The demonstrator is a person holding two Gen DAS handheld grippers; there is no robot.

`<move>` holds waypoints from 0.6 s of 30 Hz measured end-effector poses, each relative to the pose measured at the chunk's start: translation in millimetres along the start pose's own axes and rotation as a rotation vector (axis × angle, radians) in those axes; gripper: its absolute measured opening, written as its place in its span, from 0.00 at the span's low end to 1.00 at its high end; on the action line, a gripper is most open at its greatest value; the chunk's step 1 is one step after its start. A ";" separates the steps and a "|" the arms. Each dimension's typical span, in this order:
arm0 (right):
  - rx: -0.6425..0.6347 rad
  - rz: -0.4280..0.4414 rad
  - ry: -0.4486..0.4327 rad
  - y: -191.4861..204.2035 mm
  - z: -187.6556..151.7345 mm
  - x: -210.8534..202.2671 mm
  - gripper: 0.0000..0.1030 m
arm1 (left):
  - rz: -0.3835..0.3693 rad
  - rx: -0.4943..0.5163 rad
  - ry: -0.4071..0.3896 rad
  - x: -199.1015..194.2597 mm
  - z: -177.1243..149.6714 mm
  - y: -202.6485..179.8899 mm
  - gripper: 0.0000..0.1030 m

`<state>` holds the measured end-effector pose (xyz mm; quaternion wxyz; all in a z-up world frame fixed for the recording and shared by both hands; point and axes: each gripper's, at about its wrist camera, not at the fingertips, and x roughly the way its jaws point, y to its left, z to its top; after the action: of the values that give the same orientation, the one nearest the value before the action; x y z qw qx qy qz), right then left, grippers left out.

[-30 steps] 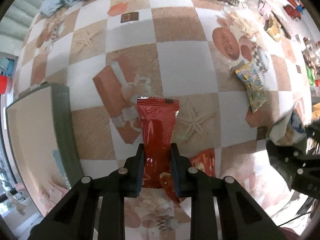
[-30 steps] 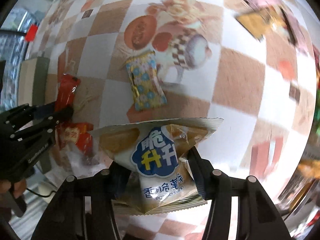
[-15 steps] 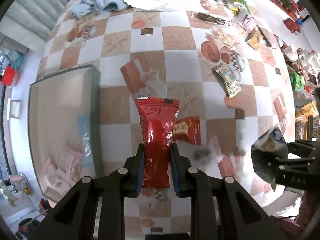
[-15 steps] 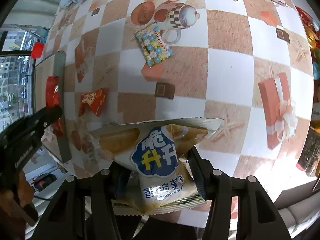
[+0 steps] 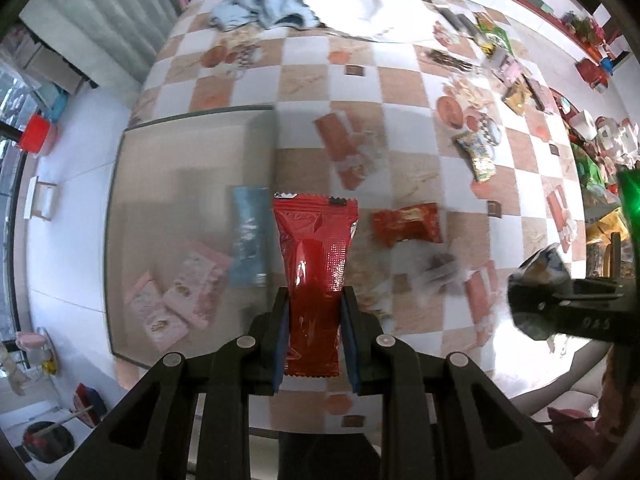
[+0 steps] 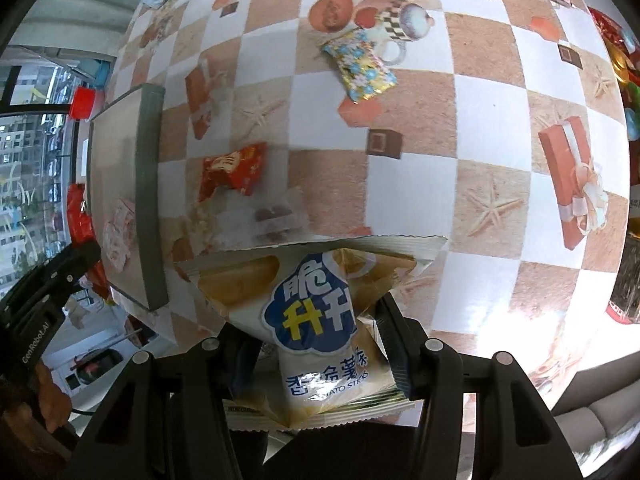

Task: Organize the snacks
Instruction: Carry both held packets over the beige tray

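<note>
Left wrist view: the left gripper (image 5: 314, 332) has its fingers (image 5: 280, 332) clenched on a red sachet (image 5: 316, 248), held above the near wall of a grey box (image 5: 120, 208). Only this view shows the box's inside: pink packets (image 5: 176, 300) and a pale blue packet (image 5: 248, 236). To the right on the desk (image 5: 408, 128) lie a red-orange packet (image 5: 406, 222) and, further off, a flowered foil packet (image 5: 478, 158); a blue cloth (image 5: 264, 0) lies at the far end.

Right wrist view: the right gripper (image 6: 318, 344) has its fingers (image 6: 394, 344) grasping a white potato-stick bag (image 6: 316, 312) above the desk's near edge. Only this view shows the bag's blue label. The box sits at left, its grey wall (image 6: 150, 184) toward the camera.

The desk wears a checked brown-and-white cover printed with starfish and gift boxes. The floor is white tile; windows stand at left.
</note>
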<state>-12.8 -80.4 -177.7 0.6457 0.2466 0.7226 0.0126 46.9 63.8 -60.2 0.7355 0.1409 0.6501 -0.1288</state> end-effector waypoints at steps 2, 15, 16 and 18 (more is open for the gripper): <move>0.010 -0.004 -0.018 6.8 2.5 -1.5 0.54 | 0.002 0.001 0.003 0.7 0.3 13.5 0.25; 0.058 -0.029 -0.059 83.5 12.9 13.9 0.54 | -0.007 0.066 -0.001 9.9 3.2 89.3 0.25; 0.056 -0.036 -0.059 88.6 14.3 14.7 0.54 | -0.014 0.062 -0.001 11.2 2.4 96.0 0.25; 0.042 -0.052 -0.056 101.7 17.1 16.4 0.54 | -0.020 0.058 -0.008 12.5 2.2 105.1 0.25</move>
<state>37.1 9.9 -161.6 0.6605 0.2416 0.7104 -0.0261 89.6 160.4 -68.3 0.7324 0.1551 0.6444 -0.1558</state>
